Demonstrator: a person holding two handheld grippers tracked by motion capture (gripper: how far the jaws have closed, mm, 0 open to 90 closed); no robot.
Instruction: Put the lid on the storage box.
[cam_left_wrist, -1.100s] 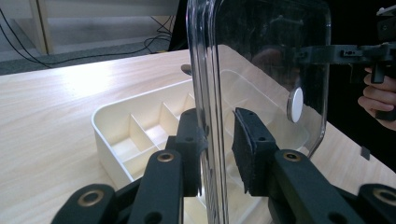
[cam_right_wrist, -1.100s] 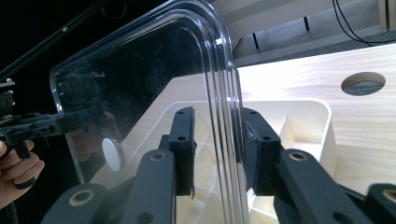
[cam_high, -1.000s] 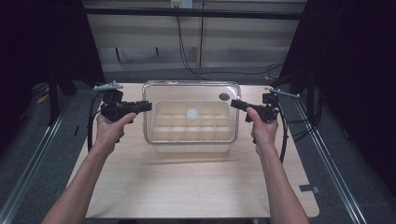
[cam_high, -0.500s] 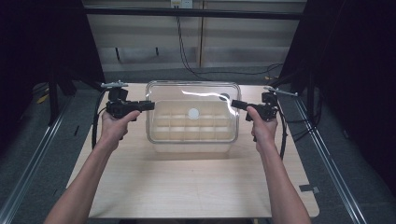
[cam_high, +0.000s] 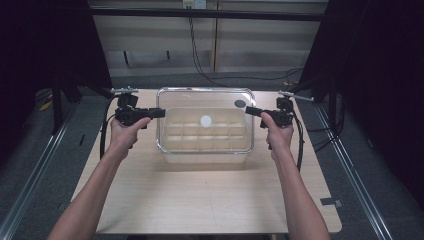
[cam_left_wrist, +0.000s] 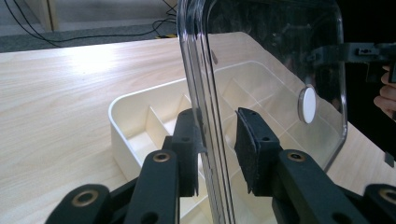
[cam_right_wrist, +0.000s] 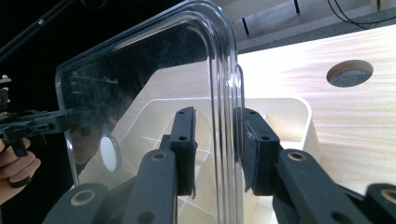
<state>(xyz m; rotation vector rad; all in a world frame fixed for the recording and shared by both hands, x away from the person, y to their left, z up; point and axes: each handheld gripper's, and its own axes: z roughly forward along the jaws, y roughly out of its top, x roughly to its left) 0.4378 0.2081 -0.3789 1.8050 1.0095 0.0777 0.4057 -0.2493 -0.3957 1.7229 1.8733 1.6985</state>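
A clear plastic lid (cam_high: 200, 100) hangs slightly tilted over a cream compartment tray (cam_high: 169, 146) at the middle of the table. A white round knob (cam_high: 206, 120) sits on the lid. My left gripper (cam_high: 161, 113) has the lid's left rim (cam_left_wrist: 205, 84) between its jaws, which have just been opening. One pad (cam_left_wrist: 189, 140) touches the rim and the other stands a little off it. My right gripper (cam_high: 248, 110) is shut on the lid's right rim (cam_right_wrist: 229, 93). In the right gripper view the tray (cam_right_wrist: 299, 112) shows through and beside the lid.
The light wooden table (cam_high: 210, 200) has open surface in front of the tray. A dark round hole (cam_high: 240, 103) lies in the tabletop behind the tray, toward the right. Cables trail from both grippers. Metal rails run along both table sides.
My left hand has shifted slightly right and down, and the lid has moved a little with it. The right hand has stayed where it was.
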